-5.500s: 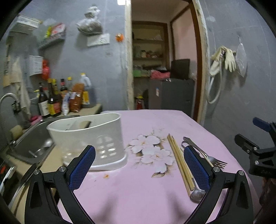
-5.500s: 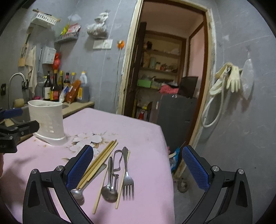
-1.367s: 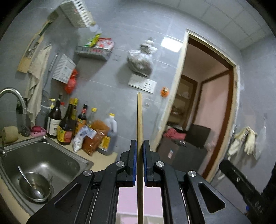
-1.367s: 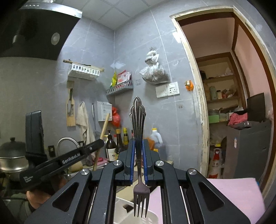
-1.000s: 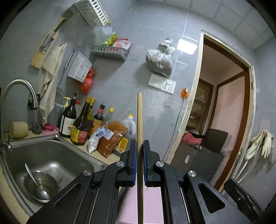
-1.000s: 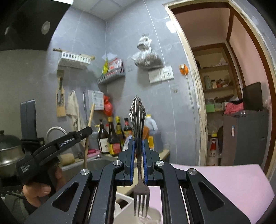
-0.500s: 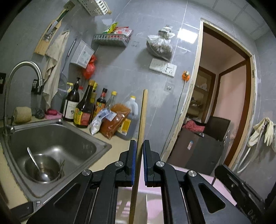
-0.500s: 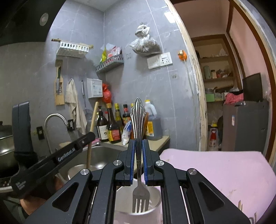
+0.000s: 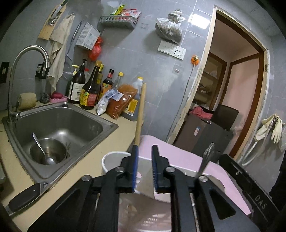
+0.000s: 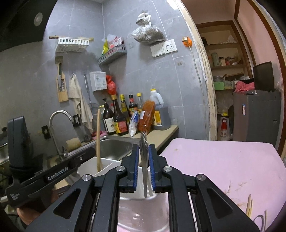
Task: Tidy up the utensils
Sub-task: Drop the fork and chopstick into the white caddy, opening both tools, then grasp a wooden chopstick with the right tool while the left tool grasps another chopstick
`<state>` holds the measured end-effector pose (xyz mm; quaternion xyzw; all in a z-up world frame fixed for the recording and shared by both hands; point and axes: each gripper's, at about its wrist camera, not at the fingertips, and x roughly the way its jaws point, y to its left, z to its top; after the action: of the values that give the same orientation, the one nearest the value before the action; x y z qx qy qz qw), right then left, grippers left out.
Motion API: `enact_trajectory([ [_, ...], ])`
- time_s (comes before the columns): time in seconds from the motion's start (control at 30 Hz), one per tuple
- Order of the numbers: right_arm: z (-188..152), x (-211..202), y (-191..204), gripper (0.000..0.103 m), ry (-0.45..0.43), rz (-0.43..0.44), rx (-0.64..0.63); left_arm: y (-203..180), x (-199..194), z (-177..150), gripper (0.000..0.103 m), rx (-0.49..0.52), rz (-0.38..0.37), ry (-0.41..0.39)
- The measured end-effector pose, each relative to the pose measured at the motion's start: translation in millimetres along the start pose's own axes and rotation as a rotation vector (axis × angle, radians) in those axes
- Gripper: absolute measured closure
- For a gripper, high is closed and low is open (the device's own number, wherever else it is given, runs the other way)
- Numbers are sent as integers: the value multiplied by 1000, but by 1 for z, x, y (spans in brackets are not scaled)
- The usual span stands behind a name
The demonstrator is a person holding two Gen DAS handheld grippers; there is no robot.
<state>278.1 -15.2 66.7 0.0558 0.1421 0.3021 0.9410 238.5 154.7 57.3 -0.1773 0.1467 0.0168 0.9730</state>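
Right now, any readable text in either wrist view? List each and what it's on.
"GenRobot.AI": on the arm of the left gripper, right wrist view.
"DAS": partial lettering on the right gripper's body, left wrist view.
Second line of print on the left gripper's handle: too blurred to read.
Bottle labels, oil jug label and snack packets on the wall shelf: too small to read.

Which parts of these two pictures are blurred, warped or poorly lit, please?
Left wrist view: fisheye bends the door frame, corners go black, the fork is smeared, and light glints in the sink. Right wrist view: the fork between the pads is blurred, the holder is pale, and the upper left corner is dark.
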Motion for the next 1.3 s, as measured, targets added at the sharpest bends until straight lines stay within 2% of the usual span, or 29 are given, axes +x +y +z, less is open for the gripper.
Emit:
enact_trajectory([
  [0.1,3,-10,-1,81,-5,1,-6,-5,-11,1,74,-8,-27,-12],
  [0.27,8,-44,-9,74,-51,-36,-15,-25,-30,4,65,33,-54,-37],
  [0.37,12,-67,-17,54,-95,-73,-22,-38,-39,5,49,55,-80,-51],
  [0.43,14,-85,-22,50,-135,-108,-31,-50,-45,5,45,80,-102,-62],
  [0.5,17,-104,-29,35,-168,-152,-45,-64,-50,3,32,113,-119,-70],
  [0.6,17,-131,-35,23,-218,-213,-76,-80,-58,-1,15,139,-154,-86],
  [0.67,17,-148,-38,18,-236,-261,-111,-91,-63,-4,9,154,-171,-97],
  [0.73,14,-162,-42,10,-250,-298,-132,-99,-66,-7,6,167,-188,-99],
  [0.77,13,-167,-43,2,-253,-308,-137,-105,-68,-10,5,177,-198,-98],
  [0.9,4,-190,-54,0,-260,-360,-146,-122,-69,-22,2,209,-232,-80],
  [0.97,0,-198,-61,0,-248,-381,-143,-130,-67,-30,2,222,-257,-49],
  [1.07,-6,-206,-71,0,-224,-412,-142,-146,-55,-47,2,271,-295,44],
  [1.3,-28,-211,-98,0,-126,-487,-125,-170,-36,-84,2,366,-304,148],
])
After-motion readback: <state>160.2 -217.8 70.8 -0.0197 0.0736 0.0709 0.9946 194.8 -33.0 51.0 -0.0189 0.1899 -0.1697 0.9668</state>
